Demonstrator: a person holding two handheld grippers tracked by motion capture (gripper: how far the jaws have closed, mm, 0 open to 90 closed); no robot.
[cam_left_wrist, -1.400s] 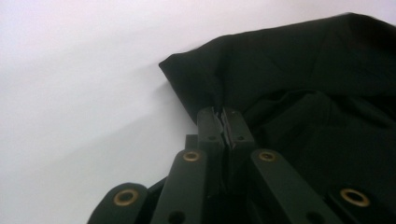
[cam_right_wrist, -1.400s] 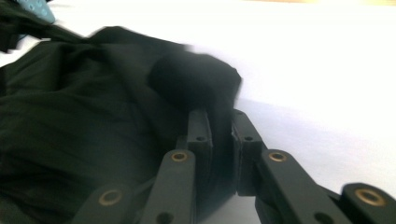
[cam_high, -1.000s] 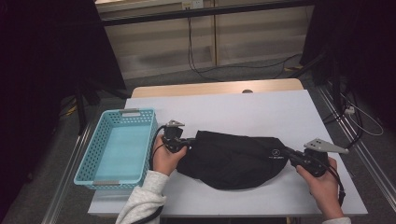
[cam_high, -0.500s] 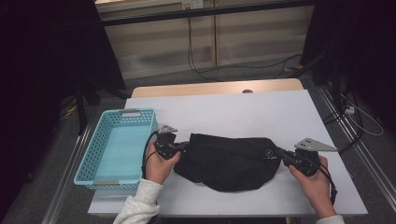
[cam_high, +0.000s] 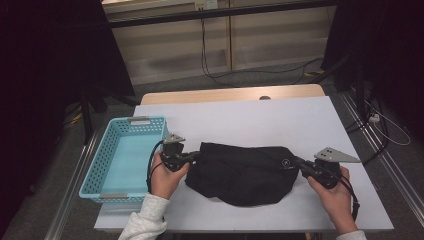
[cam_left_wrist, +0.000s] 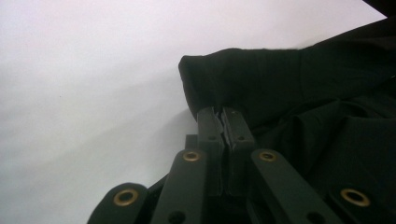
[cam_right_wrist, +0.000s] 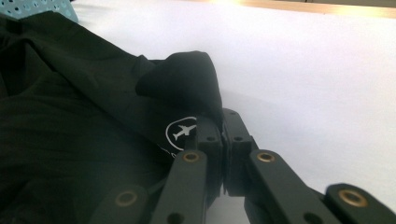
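With both ends pinched, the black garment lies bunched on the table right of the blue basket. Left gripper and right gripper are clamped on cloth. Likely folding: grip done, fold and basket drop remain.

Lab: black curtains, floor cables

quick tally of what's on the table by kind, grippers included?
black garment: 1
blue basket: 1
grippers: 2, left gripper and right gripper, each shut on an end of the black garment
Total: 4
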